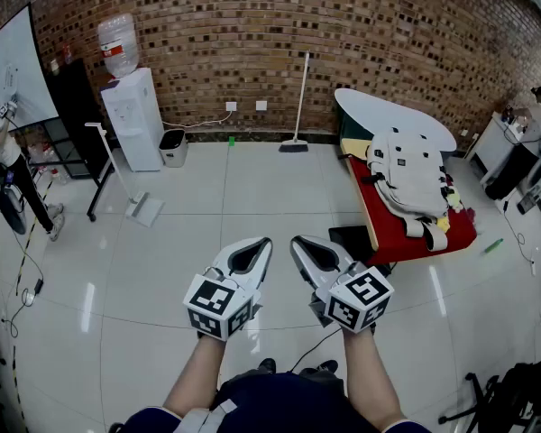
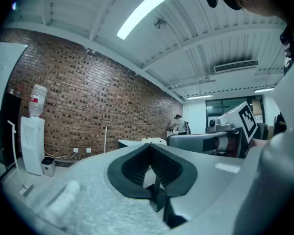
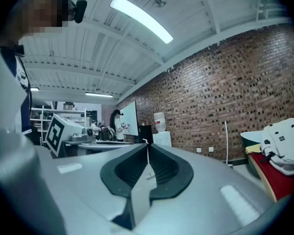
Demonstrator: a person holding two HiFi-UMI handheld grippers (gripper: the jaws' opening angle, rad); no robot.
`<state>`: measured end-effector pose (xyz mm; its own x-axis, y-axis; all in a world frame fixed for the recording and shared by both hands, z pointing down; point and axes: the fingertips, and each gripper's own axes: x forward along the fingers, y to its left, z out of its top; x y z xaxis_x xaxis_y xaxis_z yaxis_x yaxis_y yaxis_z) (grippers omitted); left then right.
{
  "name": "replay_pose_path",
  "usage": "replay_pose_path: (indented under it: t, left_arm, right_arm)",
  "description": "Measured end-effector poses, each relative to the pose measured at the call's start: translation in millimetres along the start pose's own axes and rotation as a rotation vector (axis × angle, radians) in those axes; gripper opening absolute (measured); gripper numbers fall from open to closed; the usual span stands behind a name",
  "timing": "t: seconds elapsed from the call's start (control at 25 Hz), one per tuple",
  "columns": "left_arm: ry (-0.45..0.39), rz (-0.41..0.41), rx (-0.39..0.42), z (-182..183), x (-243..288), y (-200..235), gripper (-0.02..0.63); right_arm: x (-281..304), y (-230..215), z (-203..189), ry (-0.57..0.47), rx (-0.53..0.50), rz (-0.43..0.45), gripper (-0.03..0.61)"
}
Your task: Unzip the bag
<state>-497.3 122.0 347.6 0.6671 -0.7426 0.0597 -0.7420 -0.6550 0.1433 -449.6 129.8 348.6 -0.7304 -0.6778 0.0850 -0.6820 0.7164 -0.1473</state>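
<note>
The bag, a cream-white backpack (image 1: 406, 174), lies on a low red table (image 1: 406, 237) at the right of the room, its straps hanging off the near end. In the right gripper view the backpack (image 3: 284, 143) shows at the far right edge. My left gripper (image 1: 263, 242) and right gripper (image 1: 298, 240) are held side by side over the tiled floor, well short of the table and to its left. Both pairs of jaws are shut with nothing between them, as the left gripper view (image 2: 149, 145) and the right gripper view (image 3: 148, 145) confirm.
A white oval tabletop (image 1: 392, 115) stands behind the red table. A water dispenser (image 1: 131, 106), a bin (image 1: 173, 147) and a broom (image 1: 298, 106) stand along the brick wall. A floor squeegee (image 1: 131, 192) leans left of centre. A person (image 1: 0, 161) stands by a whiteboard (image 1: 13, 70).
</note>
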Motion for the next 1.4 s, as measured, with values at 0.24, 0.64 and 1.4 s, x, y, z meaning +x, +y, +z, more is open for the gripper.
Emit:
replay_pose_path:
  t: [0.24, 0.64, 1.4]
  left_arm:
    - [0.032, -0.137, 0.013, -11.9, 56.6, -48.9, 0.002]
    - [0.109, -0.447, 0.015, -41.6, 161.3, -175.5, 0.002]
    - [0.173, -0.592, 0.084, -84.1, 333.4, -338.1, 0.002]
  right_arm:
    - [-49.3, -48.2, -6.1, -0.002, 0.009, -0.104, 0.008]
    - [-186.2, -152.5, -17.4, -0.046, 0.079, -0.415, 0.002]
    - [-349.4, -313.9, -30.8, -0.065, 0.032, -0.534, 0.003]
